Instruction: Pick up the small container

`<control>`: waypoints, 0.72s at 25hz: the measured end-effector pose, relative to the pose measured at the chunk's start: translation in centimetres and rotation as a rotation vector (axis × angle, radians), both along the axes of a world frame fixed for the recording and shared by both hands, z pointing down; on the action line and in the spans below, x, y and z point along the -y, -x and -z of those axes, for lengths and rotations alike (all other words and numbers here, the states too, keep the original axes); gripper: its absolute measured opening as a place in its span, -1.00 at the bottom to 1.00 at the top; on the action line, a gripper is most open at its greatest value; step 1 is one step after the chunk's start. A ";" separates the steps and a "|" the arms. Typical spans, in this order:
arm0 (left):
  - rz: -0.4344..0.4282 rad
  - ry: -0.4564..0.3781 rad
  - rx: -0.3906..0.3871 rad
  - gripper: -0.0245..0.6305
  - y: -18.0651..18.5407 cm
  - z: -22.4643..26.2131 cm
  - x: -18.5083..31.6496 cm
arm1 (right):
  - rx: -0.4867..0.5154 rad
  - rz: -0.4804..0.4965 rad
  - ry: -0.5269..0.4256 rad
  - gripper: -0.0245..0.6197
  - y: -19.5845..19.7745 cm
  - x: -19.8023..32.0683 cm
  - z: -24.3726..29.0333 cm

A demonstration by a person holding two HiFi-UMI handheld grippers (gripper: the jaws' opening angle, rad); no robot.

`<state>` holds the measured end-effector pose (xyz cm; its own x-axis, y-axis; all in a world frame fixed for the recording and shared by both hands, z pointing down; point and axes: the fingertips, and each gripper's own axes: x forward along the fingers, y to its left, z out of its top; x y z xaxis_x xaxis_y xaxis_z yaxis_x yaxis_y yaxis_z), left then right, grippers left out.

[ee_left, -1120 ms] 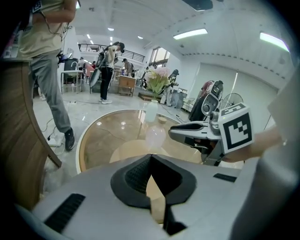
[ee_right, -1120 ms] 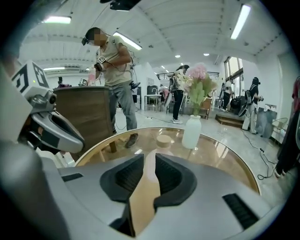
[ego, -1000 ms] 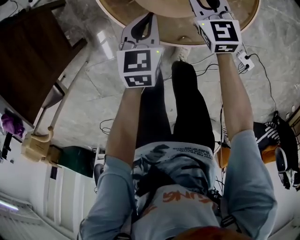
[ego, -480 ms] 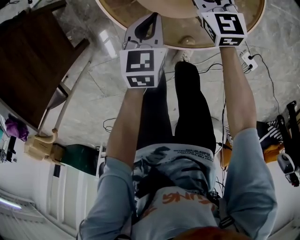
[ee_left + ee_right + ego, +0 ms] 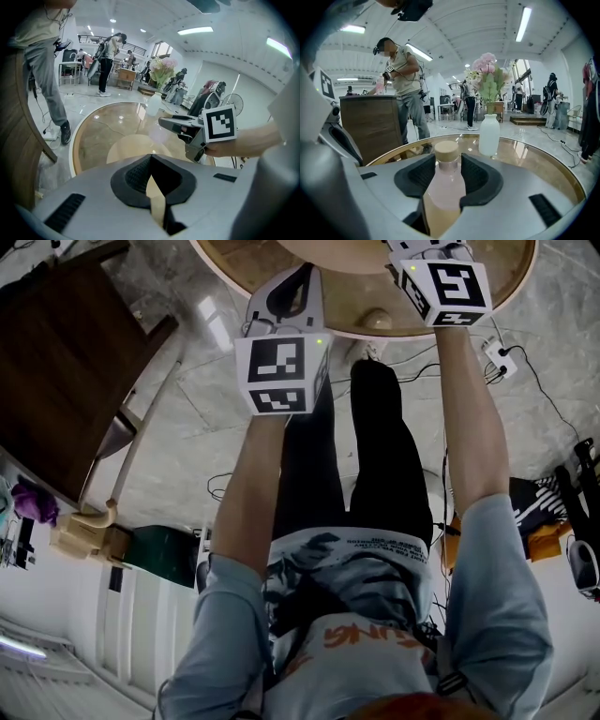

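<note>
Far left in the head view: dark wooden cabinet (image 5: pixel 66 352) on the pale stone floor, well apart from the work.

Next, left gripper (image 5: pixel 151 159); held over the near edge of the round table (image 5: pixel 96 136), angled down toward the top; jaws closed on each other, dark pads meeting at the tips, nothing between them; marker cube (image 5: pixel 278 371) facing up toward the head camera.

Table top glossy, brown with a paler round centre (image 5: pixel 129 145); cream rim.

Centre right: small container (image 5: pixel 445 187), a little bottle with a pinkish translucent body and a tan cap (image 5: pixel 446 150); upright, right between the jaws of the right gripper (image 5: pixel 447 159); jaws spread wide, just been opening; ribbed pads (image 5: pixel 476 176) flank the neck and shoulders on both sides, no squeeze visible; cannot tell from the right gripper view whether the base rests on the table.

Seen from the left gripper view, right gripper reaches in from the right across the table, near level, its own marker cube (image 5: pixel 219 123) at the rear.

Beyond the container, farther across the table: white vase (image 5: pixel 489 135) with pink flowers (image 5: pixel 487 70), standing upright, well apart from the bottle.

Far right in the head view: white power strip (image 5: pixel 495 357) and loose cables on the floor beside the table.
</note>
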<state>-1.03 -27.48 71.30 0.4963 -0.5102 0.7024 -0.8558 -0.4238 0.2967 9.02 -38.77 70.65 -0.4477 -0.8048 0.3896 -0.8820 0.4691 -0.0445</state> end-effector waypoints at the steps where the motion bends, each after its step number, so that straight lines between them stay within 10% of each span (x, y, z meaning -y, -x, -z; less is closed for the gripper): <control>1: 0.001 0.003 -0.001 -0.85 0.0 -0.1 0.0 | 0.015 -0.013 -0.004 -0.35 0.0 0.1 0.0; 10: -0.017 -0.001 -0.002 -0.85 -0.6 -0.2 0.2 | -0.010 -0.087 -0.025 -0.45 0.0 0.7 0.2; 18: 0.018 -0.018 -0.017 -0.85 -0.4 0.6 -0.2 | 0.115 -0.065 0.159 -0.46 -1.0 0.5 0.6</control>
<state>-0.63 -27.32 70.71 0.4988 -0.5316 0.6846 -0.8582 -0.4134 0.3042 9.99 -39.28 70.05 -0.4458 -0.7660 0.4632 -0.8950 0.3908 -0.2151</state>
